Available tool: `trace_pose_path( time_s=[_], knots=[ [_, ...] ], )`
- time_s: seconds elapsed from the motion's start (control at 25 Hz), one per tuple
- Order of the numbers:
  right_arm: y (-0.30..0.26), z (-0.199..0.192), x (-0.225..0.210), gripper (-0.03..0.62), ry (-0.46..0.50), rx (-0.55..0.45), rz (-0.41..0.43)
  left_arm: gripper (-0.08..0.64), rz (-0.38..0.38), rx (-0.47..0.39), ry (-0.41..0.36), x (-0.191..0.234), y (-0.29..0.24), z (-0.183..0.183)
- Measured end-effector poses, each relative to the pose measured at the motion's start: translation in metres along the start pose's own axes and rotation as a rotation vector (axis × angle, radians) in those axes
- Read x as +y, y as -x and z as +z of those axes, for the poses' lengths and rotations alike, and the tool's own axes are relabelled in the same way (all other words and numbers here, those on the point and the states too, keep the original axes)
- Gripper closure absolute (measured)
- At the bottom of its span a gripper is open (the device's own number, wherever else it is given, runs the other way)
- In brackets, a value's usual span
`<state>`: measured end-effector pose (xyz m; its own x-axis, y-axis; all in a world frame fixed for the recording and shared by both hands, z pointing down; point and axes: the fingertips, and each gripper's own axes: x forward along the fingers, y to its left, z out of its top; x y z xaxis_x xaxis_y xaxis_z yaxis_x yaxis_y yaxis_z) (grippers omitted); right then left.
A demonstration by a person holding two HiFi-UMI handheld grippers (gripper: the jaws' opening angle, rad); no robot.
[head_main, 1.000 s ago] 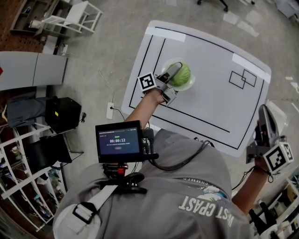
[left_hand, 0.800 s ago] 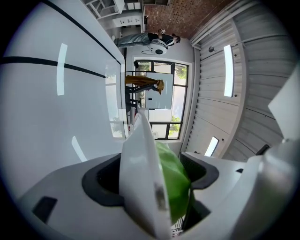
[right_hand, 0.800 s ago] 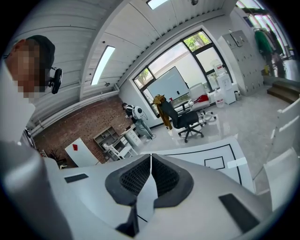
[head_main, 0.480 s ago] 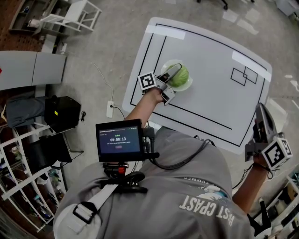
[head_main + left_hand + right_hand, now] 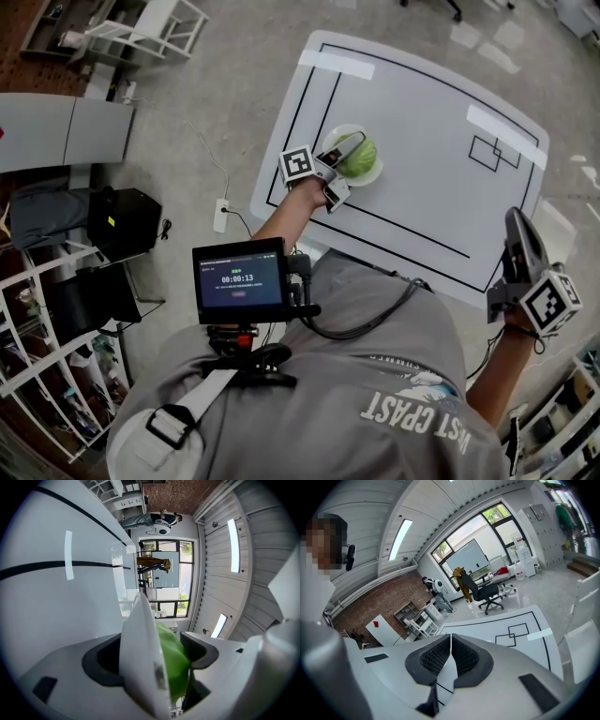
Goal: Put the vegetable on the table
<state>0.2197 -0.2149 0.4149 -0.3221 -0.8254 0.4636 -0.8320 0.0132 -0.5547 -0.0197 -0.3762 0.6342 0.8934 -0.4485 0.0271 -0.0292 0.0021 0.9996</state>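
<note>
- The left gripper [image 5: 351, 167] has its fingers pinched on a white plate [image 5: 375, 176] and the green vegetable [image 5: 366, 157] lying on it: one finger is under the plate and the other is on top of the leaves.
- The load hangs over the white table [image 5: 422, 206], toward its 9 o'clock side, inside the black outline. From overhead it is not clear whether the plate touches the surface yet.
- To finish the step well, the person should lower the plate flat and ease off only once the base sits fully on the table. The lower finger then has to slide out toward 7 o'clock without tipping the plate.
- A gentle squeeze suits the soft leaves, and a level plate stops the round head from rolling off.
- The right gripper [image 5: 517, 221] has its fingers pressed together with nothing between them. It is held off the table's edge at 4 o'clock, clear of the work.
- The left gripper view shows the pinch itself, with the plate [image 5: 138, 658] edge-on and the vegetable [image 5: 174, 660] squeezed against the far finger. The head view cannot show this.
- The head view alone shows where the plate is on the table.
- The right gripper view confirms that its fingers [image 5: 440, 656] are closed together, with the table [image 5: 487, 632] ahead of them.
</note>
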Motion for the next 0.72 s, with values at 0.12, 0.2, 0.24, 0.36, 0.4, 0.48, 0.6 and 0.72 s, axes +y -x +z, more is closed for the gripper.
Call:
trace_pose_path(
  time_s=[0.12, 0.2, 0.24, 0.36, 0.4, 0.48, 0.6, 0.72],
  knots=[
    [-0.004, -0.004, 0.003, 0.584, 0.001, 0.008, 0.01, 0.183, 0.009, 0.005, -0.015, 0.002, 0.007, 0.0],
    [-0.006, -0.006, 0.006, 0.584, 0.001, 0.013, 0.018, 0.184, 0.029, 0.007, -0.027, 0.005, 0.011, 0.0],
    [-0.007, -0.007, 0.007, 0.584, 0.003, 0.016, 0.021, 0.184, 0.049, 0.011, -0.029, 0.008, 0.014, -0.001],
    [-0.009, -0.01, 0.01, 0.584, 0.009, 0.028, 0.022, 0.184, 0.083, 0.022, -0.031, 0.01, 0.02, -0.002],
    [-0.009, -0.011, 0.011, 0.584, 0.011, 0.03, 0.02, 0.184, 0.07, 0.018, -0.031, 0.009, 0.02, -0.001],
    [-0.009, -0.013, 0.012, 0.584, 0.012, 0.03, 0.015, 0.184, 0.033, 0.004, -0.024, 0.008, 0.022, 0.0],
    [-0.01, -0.007, 0.017, 0.584, 0.022, 0.015, 0.04, 0.184, 0.025, -0.024, -0.001, 0.012, 0.026, 0.001],
    [-0.007, -0.018, 0.021, 0.584, 0.021, 0.039, 0.066, 0.184, 0.051, -0.027, -0.054, 0.014, 0.023, 0.008]
  ],
)
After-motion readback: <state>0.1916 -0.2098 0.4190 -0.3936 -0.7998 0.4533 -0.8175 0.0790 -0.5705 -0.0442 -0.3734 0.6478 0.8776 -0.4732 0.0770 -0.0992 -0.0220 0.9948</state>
